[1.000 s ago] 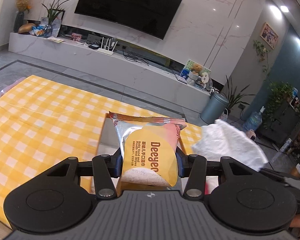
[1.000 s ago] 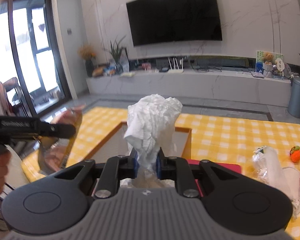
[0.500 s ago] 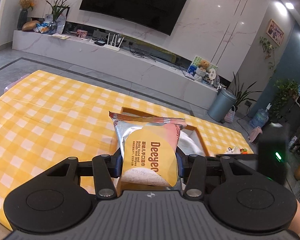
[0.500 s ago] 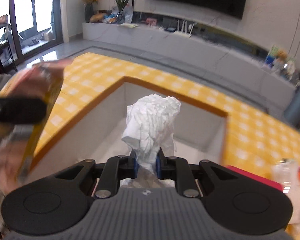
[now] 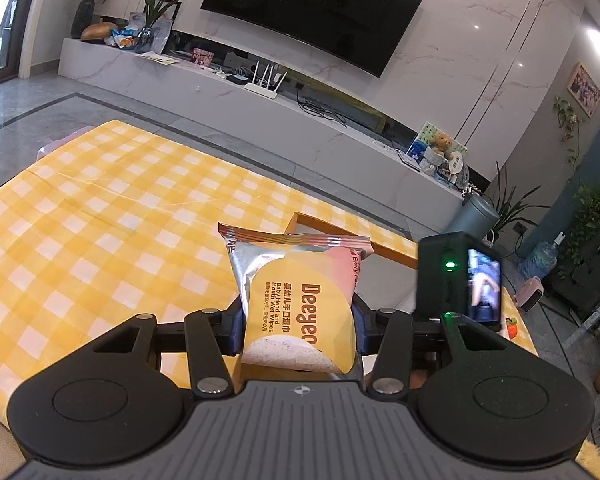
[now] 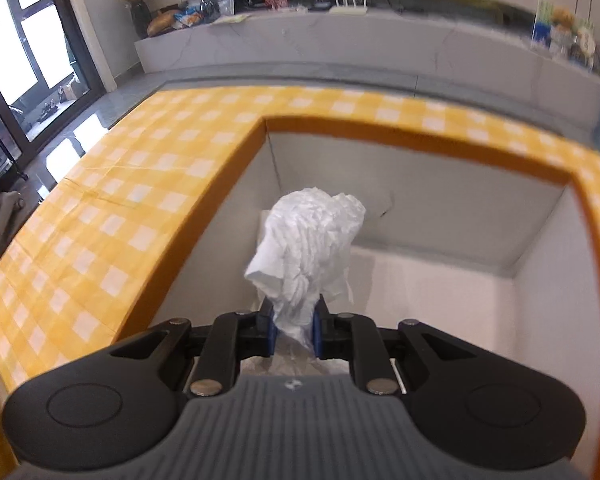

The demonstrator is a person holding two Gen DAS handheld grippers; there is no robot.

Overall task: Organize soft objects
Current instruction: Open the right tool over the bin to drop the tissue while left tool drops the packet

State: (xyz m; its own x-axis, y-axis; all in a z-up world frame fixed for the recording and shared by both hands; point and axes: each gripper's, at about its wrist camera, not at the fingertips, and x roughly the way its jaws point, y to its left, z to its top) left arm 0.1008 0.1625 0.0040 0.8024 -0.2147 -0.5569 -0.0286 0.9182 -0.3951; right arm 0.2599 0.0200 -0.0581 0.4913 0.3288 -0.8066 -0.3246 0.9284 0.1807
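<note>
My left gripper is shut on a yellow and silver pack of wet wipes, held upright above the yellow checked tablecloth. Behind the pack shows the orange rim of an open box. My right gripper is shut on a crumpled white plastic bag and points down into that box, whose white inner wall and floor fill the right wrist view. The right gripper's camera body appears in the left wrist view, just right of the wipes.
The box rim is orange. The checked cloth spreads to the left of the box. A small orange toy lies on the table at the right. A low TV cabinet and bin stand beyond.
The right gripper has swung down with the white bag from above the table into the mouth of the box. The left gripper has drifted slightly, still holding the wipes.
</note>
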